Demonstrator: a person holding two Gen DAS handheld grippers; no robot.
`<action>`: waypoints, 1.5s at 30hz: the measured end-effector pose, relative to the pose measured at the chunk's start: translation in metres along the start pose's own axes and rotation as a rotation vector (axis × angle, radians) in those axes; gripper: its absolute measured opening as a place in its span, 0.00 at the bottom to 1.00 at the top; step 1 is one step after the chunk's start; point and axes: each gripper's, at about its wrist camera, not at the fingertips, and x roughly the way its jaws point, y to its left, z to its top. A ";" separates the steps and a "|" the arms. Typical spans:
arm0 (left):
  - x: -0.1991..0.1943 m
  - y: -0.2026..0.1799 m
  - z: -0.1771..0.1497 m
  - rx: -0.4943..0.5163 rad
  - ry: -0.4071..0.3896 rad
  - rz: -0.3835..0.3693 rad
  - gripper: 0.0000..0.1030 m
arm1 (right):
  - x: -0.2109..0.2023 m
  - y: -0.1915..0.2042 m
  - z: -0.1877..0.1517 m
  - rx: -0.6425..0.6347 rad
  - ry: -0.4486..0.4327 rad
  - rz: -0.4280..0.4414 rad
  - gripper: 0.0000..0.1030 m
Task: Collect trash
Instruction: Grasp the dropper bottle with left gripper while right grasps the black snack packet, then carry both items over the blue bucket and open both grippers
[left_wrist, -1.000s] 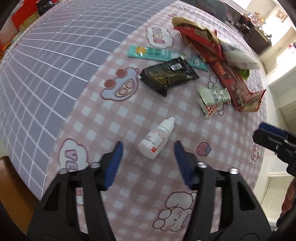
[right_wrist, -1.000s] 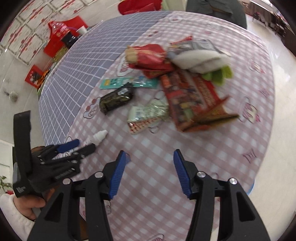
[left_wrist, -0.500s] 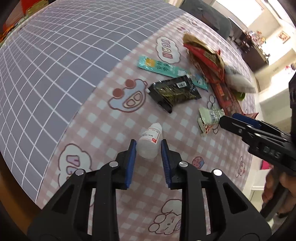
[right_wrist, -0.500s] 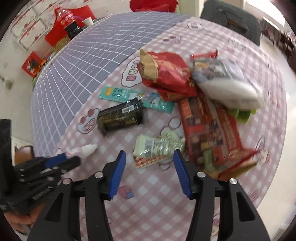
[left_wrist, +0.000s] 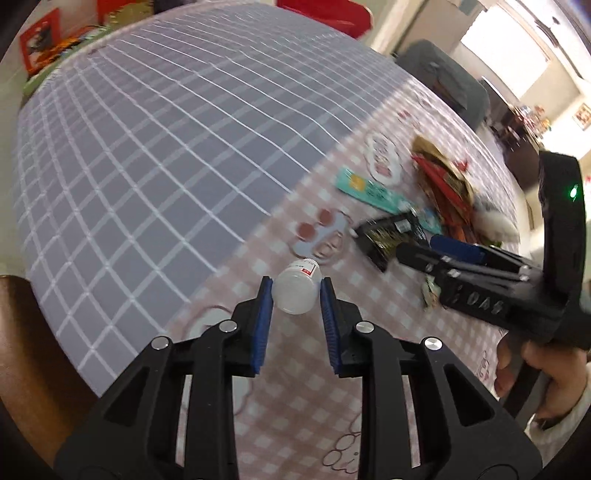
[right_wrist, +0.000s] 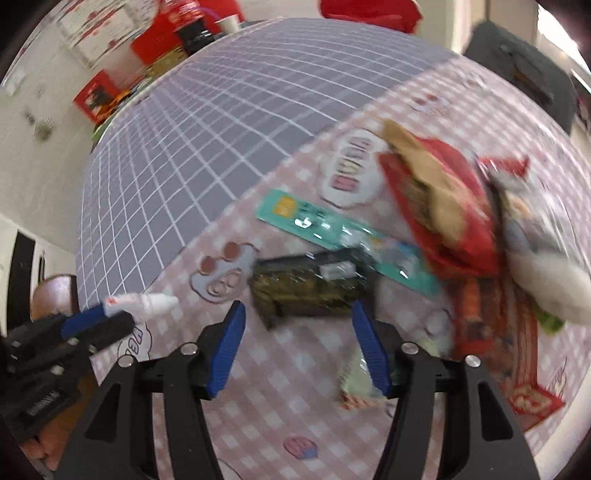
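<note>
My left gripper (left_wrist: 295, 291) is shut on a small white dropper bottle (left_wrist: 297, 290) and holds it off the table; the bottle also shows in the right wrist view (right_wrist: 147, 302) between the left gripper's blue pads (right_wrist: 88, 318). My right gripper (right_wrist: 297, 323) is open, its fingers on either side of a black snack wrapper (right_wrist: 308, 288) on the pink checked cloth. The right gripper (left_wrist: 417, 251) also shows in the left wrist view, at the black wrapper (left_wrist: 388, 236). A teal wrapper (right_wrist: 317, 225) lies just beyond.
A pile of red snack bags (right_wrist: 439, 206), a clear bag with white contents (right_wrist: 546, 273) and a small green-white wrapper (right_wrist: 360, 384) lie to the right. A grey grid cloth (right_wrist: 221, 122) covers the table's left half. A wooden chair (left_wrist: 22, 332) stands at the near left edge.
My left gripper closed on the dropper bottle and lifted it. My right gripper moved forward and left, from over the green-white wrapper to the black wrapper.
</note>
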 end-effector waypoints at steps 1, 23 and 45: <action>-0.002 0.003 0.001 -0.009 -0.006 0.003 0.25 | 0.003 0.006 0.002 -0.026 -0.005 -0.003 0.60; -0.050 -0.040 0.003 0.042 -0.037 -0.118 0.25 | -0.067 -0.029 -0.019 0.130 -0.069 0.188 0.28; -0.023 -0.387 -0.120 0.532 0.201 -0.354 0.25 | -0.249 -0.294 -0.290 0.647 -0.207 0.041 0.28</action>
